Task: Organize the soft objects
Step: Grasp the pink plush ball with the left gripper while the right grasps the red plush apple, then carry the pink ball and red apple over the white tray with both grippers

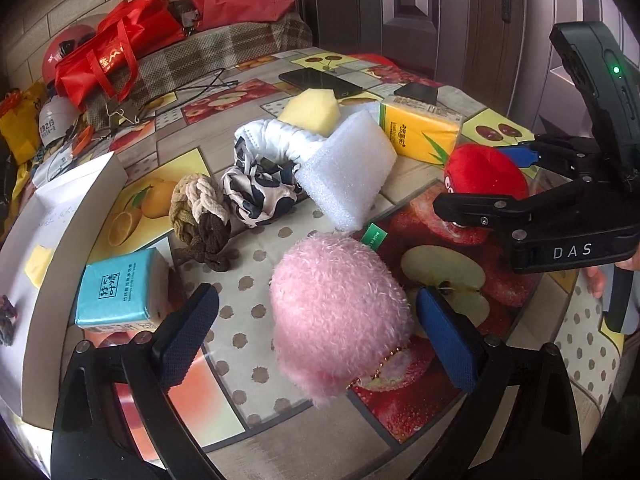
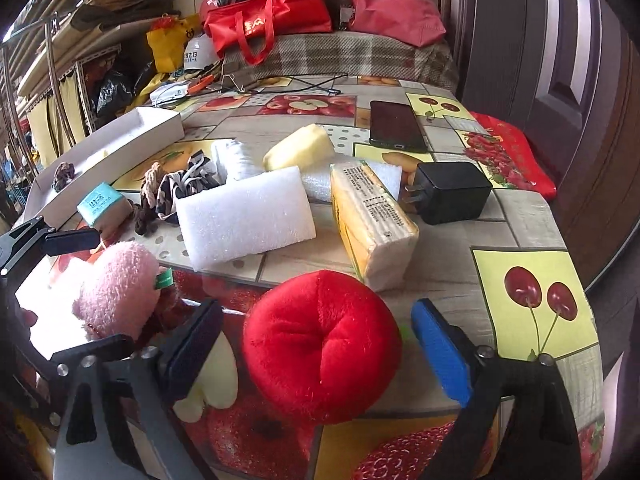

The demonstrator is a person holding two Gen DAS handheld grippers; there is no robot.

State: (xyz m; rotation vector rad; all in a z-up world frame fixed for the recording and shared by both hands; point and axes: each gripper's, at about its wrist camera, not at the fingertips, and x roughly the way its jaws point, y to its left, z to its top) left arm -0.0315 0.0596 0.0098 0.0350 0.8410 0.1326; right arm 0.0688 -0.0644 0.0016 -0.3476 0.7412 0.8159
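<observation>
Left gripper point(image 1: 318, 330) gaped wide around fluffy pink plush ball point(image 1: 340, 320) on fruit-print tablecloth point(image 1: 248, 300). Right gripper point(image 2: 316, 344) equally wide, straddling red plush apple point(image 2: 322, 346). Neither pinched yet (fur slippery?). Risk: pads compress pile, toy squirts sideways.

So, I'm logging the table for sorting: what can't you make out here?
- White cardboard tray: left wrist view, contents cut off by the left edge.
- Dark scrunchie in tray: right wrist view, too small to detail.
- Fluffy pink plush toy: face hidden, turned away.
- Red plush apple: front hidden.
</observation>
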